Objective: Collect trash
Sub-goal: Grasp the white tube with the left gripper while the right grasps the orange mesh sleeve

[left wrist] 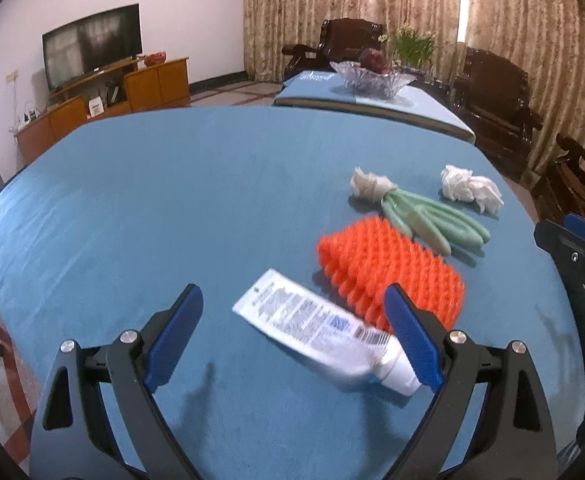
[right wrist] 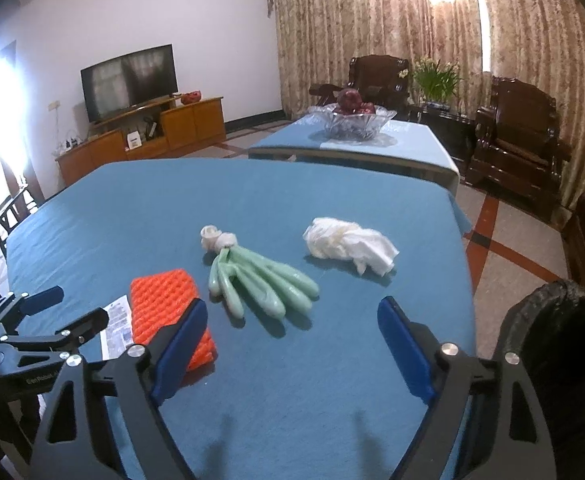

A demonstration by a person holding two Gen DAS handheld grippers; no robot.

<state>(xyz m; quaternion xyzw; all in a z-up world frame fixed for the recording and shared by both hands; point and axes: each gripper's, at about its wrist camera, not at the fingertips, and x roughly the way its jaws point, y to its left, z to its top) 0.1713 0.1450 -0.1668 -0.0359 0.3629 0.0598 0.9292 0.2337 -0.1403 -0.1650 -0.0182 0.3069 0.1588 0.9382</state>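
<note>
From the left wrist we see our left gripper [left wrist: 292,332] spread wide over the blue table [left wrist: 152,200], a white tube [left wrist: 324,332] lying between its fingers, untouched. From the right wrist, our right gripper [right wrist: 292,344] gapes empty; the crumpled tissue [right wrist: 350,246] lies ahead, beyond the green glove [right wrist: 260,280].

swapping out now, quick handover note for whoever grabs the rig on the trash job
Left tool: open, holding nothing, poised over the white tube.
Right tool: open, holding nothing, above the blue tablecloth, short of the green glove.
On the table: tube, orange brush, glove, crumpled white tissue. Black bin stands beside the right tool.
Done: nothing collected by the look of it.
Left: tissue likely first, possibly tube.
</note>
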